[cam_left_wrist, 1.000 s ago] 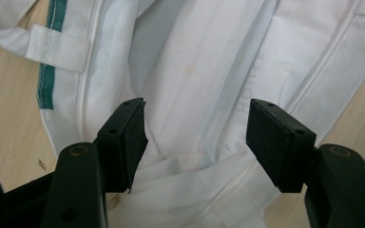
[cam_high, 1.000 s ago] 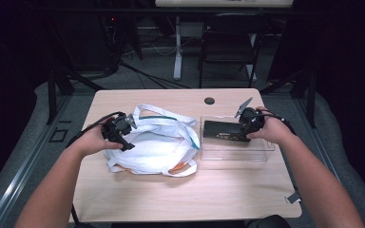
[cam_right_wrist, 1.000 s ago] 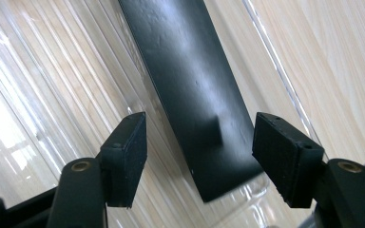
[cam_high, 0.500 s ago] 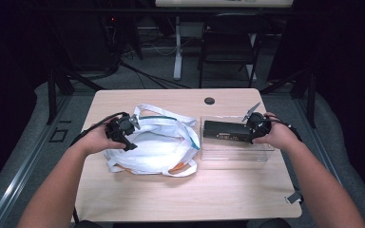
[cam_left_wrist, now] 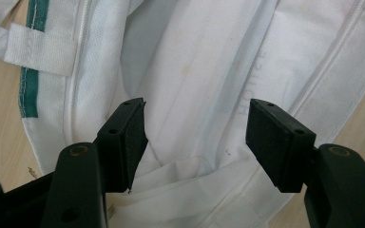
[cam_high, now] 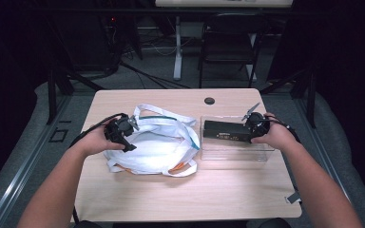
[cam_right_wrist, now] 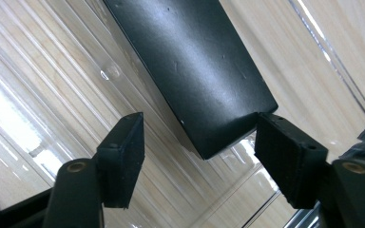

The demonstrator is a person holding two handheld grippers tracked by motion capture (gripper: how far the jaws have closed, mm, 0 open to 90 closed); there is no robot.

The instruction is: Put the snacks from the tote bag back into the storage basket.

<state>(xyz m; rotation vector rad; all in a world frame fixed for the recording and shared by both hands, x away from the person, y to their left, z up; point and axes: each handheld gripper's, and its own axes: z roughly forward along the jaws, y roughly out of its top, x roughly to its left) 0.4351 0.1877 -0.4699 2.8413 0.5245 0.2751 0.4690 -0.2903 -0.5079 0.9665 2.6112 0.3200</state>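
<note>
In the high view, a white bag [cam_high: 154, 147] is seen lying flat on the left half of the wooden table [cam_high: 180, 194]. The left gripper [cam_high: 123, 135] is held at the bag's left edge, most likely so that the cloth can be kept still or the bag opened. A clear plastic tray [cam_high: 233, 153] is set on the right half of the table, just beside the bag. A long black box [cam_high: 225, 132] is kept inside the tray, along its far side. The right gripper [cam_high: 253, 126] is held at the right end of the box, so that the box can be picked up from its end.

In the left gripper view, the two jaws are seen wide apart. White bag cloth [cam_left_wrist: 195, 71] is spread below and between them, but it is not pinched. A green strip [cam_left_wrist: 31, 57] is sewn along the bag's edge.

In the right gripper view, the jaws are also held apart, and they have just been opened a little more. The end of the black box [cam_right_wrist: 195, 71] is seen between them. The right pad is very near the box corner, while a gap is left on the other side, so the box is not squeezed. The ribbed floor of the clear tray [cam_right_wrist: 52, 71] is seen under it.
</note>
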